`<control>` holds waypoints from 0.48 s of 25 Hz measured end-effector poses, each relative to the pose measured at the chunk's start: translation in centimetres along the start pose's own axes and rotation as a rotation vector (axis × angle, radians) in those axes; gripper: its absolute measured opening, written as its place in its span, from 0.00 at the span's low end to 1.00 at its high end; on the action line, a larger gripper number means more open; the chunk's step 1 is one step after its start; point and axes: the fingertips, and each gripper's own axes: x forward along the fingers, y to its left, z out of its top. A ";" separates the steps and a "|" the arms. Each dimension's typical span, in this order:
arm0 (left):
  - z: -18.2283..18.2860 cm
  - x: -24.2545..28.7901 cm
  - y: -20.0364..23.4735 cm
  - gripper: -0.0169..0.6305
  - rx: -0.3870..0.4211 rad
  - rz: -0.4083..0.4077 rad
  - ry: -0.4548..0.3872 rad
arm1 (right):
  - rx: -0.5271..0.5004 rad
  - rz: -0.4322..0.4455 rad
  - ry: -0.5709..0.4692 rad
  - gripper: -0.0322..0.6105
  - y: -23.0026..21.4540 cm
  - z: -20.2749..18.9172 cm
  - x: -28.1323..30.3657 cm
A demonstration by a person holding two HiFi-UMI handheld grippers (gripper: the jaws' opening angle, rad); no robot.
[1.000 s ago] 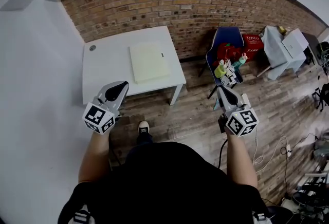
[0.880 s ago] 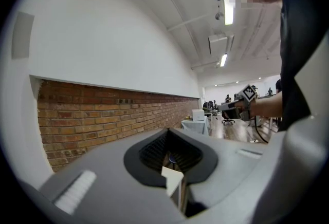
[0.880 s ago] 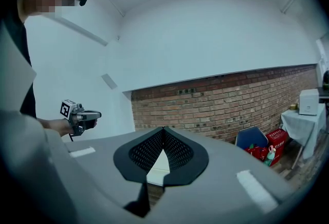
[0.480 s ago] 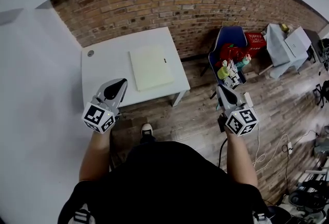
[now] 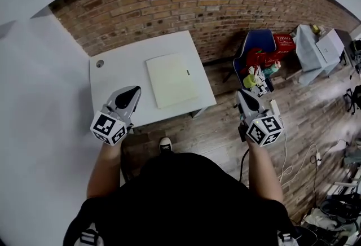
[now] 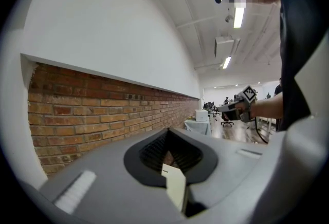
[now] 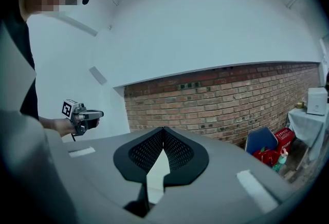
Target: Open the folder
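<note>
A pale yellow folder [image 5: 172, 79] lies closed and flat on the right half of a white table [image 5: 115, 78] by the brick wall. My left gripper [image 5: 131, 93] hovers over the table's near edge, left of the folder and apart from it, jaws shut and holding nothing. My right gripper [image 5: 241, 95] hangs over the wooden floor, right of the table, also shut and holding nothing. In the left gripper view the shut jaws [image 6: 168, 133] point along the brick wall. In the right gripper view the jaws [image 7: 163, 129] meet at their tips, facing the wall.
A blue chair [image 5: 254, 47] piled with a red bag and toys stands right of the table, with a red basket [image 5: 284, 43] and a cloth-covered table [image 5: 310, 50] beyond. Cables [image 5: 285, 154] trail on the floor at right. My shoe [image 5: 164, 143] is near the table's front.
The table and folder have drawn closer and lower in the head view as I stepped toward them. Both grippers moved forward with me and stayed shut.
</note>
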 end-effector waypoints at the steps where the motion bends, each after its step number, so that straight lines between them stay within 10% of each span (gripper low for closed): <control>1: 0.0 0.2 0.8 0.03 -0.001 -0.003 0.003 | -0.001 -0.004 0.000 0.05 0.0 0.3 0.8; 12: 2.3 2.8 8.6 0.03 0.052 -0.027 -0.049 | -0.006 -0.048 -0.006 0.05 -0.3 2.1 7.2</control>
